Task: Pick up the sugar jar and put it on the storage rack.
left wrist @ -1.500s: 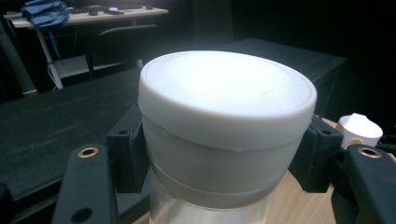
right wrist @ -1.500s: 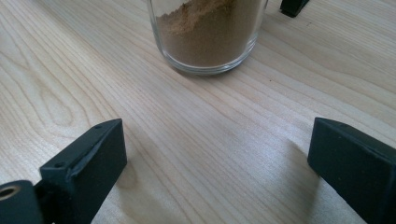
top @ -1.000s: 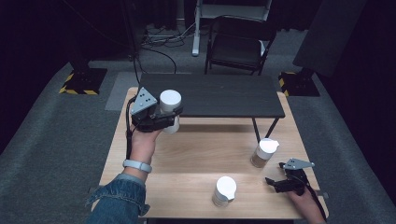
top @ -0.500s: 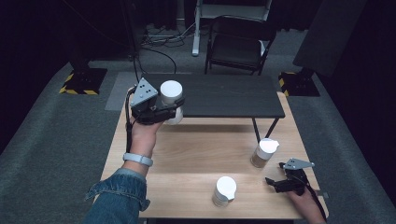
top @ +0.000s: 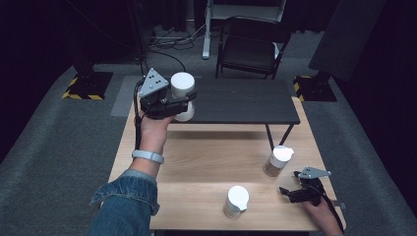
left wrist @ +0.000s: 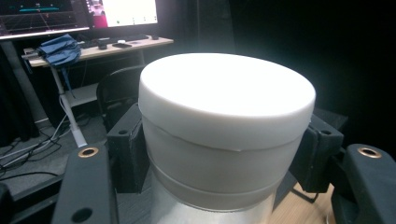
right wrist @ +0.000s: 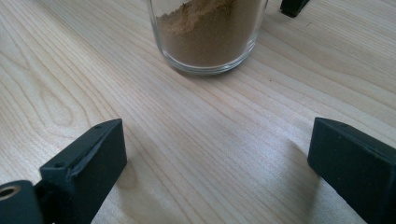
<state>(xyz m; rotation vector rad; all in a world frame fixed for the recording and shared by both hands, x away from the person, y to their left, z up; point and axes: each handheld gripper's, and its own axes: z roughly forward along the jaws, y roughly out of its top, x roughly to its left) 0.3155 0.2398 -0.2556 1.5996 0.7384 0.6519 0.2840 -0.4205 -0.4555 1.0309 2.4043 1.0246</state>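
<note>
My left gripper is shut on a white-lidded jar and holds it in the air at the left end of the dark raised shelf. In the left gripper view the jar's white lid sits squeezed between the two black jaws. A second jar with brown powder stands on the wooden table at the right. My right gripper rests open on the table just in front of it; its view shows the powder jar a short way beyond the spread jaws. A third white-lidded jar stands near the front edge.
A black chair stands behind the table. Cables lie on the grey carpet at the back. A desk with monitors is seen far off in the left gripper view.
My left gripper has carried the jar slightly up and away toward the back left of the shelf. The right gripper and the two standing jars have stayed put.
</note>
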